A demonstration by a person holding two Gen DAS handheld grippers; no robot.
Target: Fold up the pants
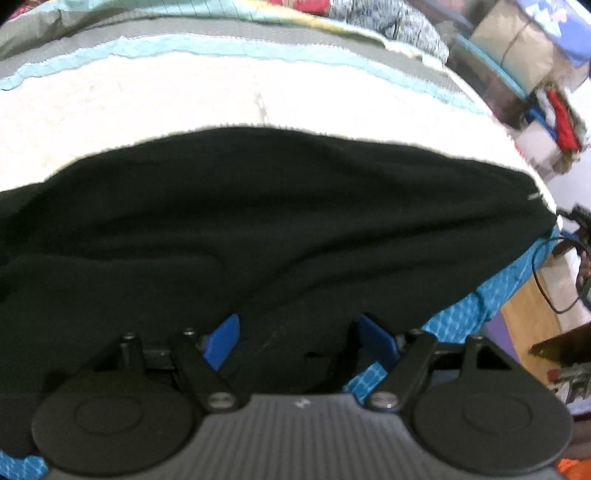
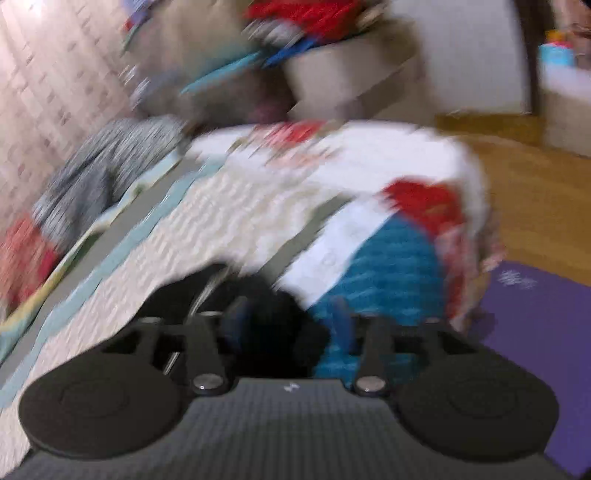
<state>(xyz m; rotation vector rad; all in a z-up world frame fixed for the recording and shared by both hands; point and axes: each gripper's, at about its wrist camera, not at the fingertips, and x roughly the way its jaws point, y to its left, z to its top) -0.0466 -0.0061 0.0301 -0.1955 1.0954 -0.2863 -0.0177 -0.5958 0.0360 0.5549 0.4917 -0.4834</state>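
Black pants point(image 1: 258, 214) lie spread across a white textured bedspread point(image 1: 147, 103), reaching from the left edge to the bed's right edge. My left gripper point(image 1: 299, 338) is low over the pants' near edge, its blue fingers point(image 1: 223, 341) wide apart with black cloth between them. In the blurred right wrist view, my right gripper point(image 2: 286, 325) has its fingers apart over an end of the black pants point(image 2: 266, 314), beside a blue patterned sheet point(image 2: 388, 266). Whether either gripper pinches cloth is hidden.
A grey and light-blue border point(image 1: 221, 40) runs along the bedspread's far side, with piled clothes point(image 1: 388, 22) behind. Shelves with red items point(image 1: 561, 118) stand right. A wooden floor point(image 2: 535, 192) and purple mat point(image 2: 546, 332) lie beside the bed. A red, white cloth point(image 2: 424, 206) hangs there.
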